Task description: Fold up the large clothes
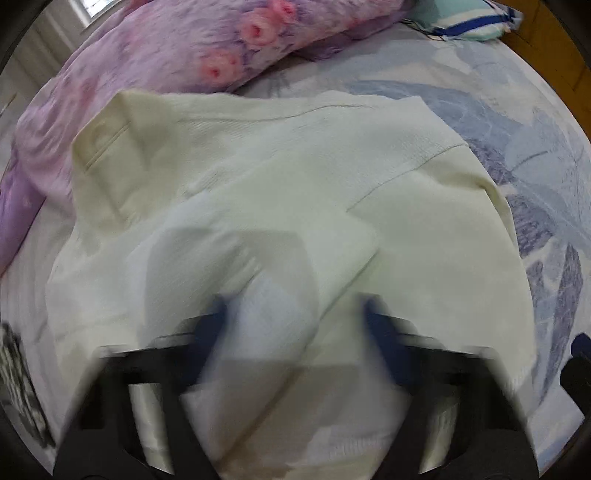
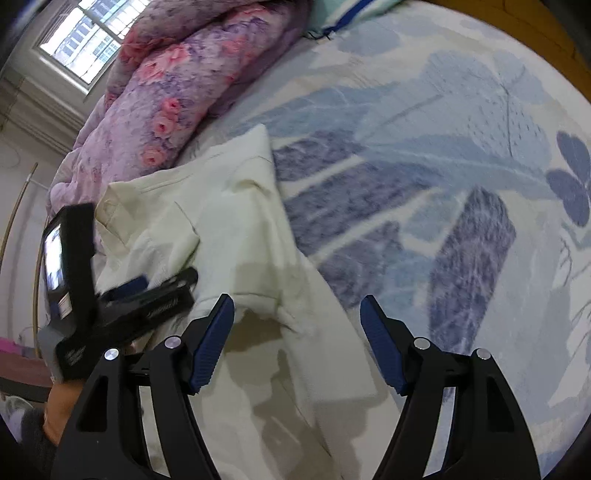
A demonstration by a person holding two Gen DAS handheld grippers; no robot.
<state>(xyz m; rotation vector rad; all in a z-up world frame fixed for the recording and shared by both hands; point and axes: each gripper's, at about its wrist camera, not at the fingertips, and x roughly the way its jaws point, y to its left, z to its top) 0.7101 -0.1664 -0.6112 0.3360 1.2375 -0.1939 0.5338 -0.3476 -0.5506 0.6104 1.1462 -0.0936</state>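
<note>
A large cream-white garment [image 1: 280,177] lies partly folded on the bed, collar at the far left. It also shows in the right wrist view [image 2: 236,229]. My left gripper [image 1: 295,314] is open just above a folded flap near the garment's near edge, blurred by motion. It appears in the right wrist view [image 2: 155,284] at the left, over the cloth. My right gripper [image 2: 297,314] is open and empty, hovering over the garment's right edge, its right finger over the sheet.
A blue leaf-patterned bedsheet [image 2: 424,166] covers the bed. A pink and purple floral quilt [image 1: 177,55] is bunched along the far side. A teal pillow [image 1: 461,18] lies at the far right. A window [image 2: 81,33] is beyond.
</note>
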